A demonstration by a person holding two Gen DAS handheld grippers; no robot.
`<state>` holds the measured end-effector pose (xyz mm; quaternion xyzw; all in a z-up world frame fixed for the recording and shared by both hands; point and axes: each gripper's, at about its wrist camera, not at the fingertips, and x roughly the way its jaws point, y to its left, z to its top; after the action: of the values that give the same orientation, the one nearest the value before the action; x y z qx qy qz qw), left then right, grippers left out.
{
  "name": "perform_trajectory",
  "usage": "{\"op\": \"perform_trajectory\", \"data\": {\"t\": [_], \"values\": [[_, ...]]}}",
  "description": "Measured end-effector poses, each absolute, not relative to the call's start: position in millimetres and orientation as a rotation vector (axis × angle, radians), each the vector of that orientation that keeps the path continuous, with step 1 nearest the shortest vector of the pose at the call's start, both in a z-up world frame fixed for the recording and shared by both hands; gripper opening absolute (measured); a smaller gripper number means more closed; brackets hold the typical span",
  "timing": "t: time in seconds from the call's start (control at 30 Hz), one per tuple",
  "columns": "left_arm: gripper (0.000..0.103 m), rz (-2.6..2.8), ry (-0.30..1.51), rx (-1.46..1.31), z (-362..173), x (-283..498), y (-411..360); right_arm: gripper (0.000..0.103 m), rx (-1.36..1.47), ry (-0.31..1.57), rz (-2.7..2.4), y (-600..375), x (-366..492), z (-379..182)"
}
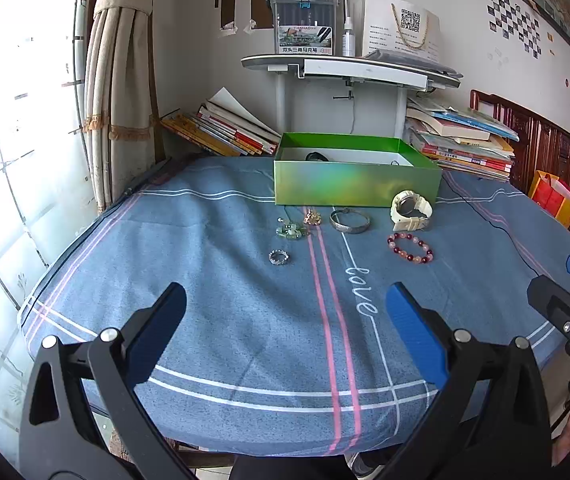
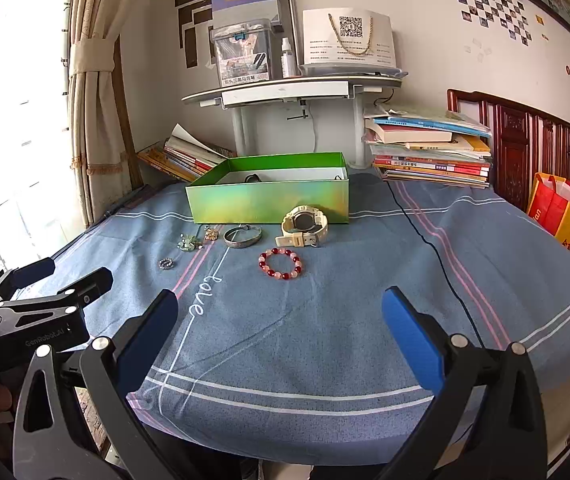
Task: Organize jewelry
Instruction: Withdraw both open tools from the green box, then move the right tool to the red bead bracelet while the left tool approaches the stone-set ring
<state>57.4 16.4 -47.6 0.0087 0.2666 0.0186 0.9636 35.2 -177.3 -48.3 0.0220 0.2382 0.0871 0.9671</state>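
Nearest the cameras, the left gripper and the right gripper both hang above the front of the blue striped bedsheet, jaws spread wide and holding nothing. They sit close side by side, so a reach across the middle could knock one against the other.

Farther in lies the loose jewelry. The small sparkly ring is closest on the left, low and flat on soft cloth; wide pads may pinch the sheet with it, or push it away. To the right lies the red and pink bead bracelet, which could roll or slip if caught on only one side. Behind these, in a row, are the green stone pendant, a gold-coloured piece, the silver bangle and the cream wristwatch. The pendant and the gold piece are near each other, so their fine chains may tangle and lift together.

Farthest stands the open green box, with a few pieces already inside. The watch rests just beside its front wall, so a grab there risks shoving the light box back.
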Motion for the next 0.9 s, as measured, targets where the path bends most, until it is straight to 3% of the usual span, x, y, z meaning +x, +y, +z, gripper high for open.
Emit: {"op": "perform_trajectory", "data": {"t": [0.53, 0.9], "values": [[0.099, 0.032, 0.575, 0.012, -59.5, 70.6, 18.2, 0.100, 0.055, 0.519, 0.172, -178.7, 46.4, -59.3], [0.099, 0.038, 0.640, -0.005, -71.4, 112.5, 22.6, 0.100, 0.066, 0.614, 0.168, -179.3, 100.5, -72.4]]}}
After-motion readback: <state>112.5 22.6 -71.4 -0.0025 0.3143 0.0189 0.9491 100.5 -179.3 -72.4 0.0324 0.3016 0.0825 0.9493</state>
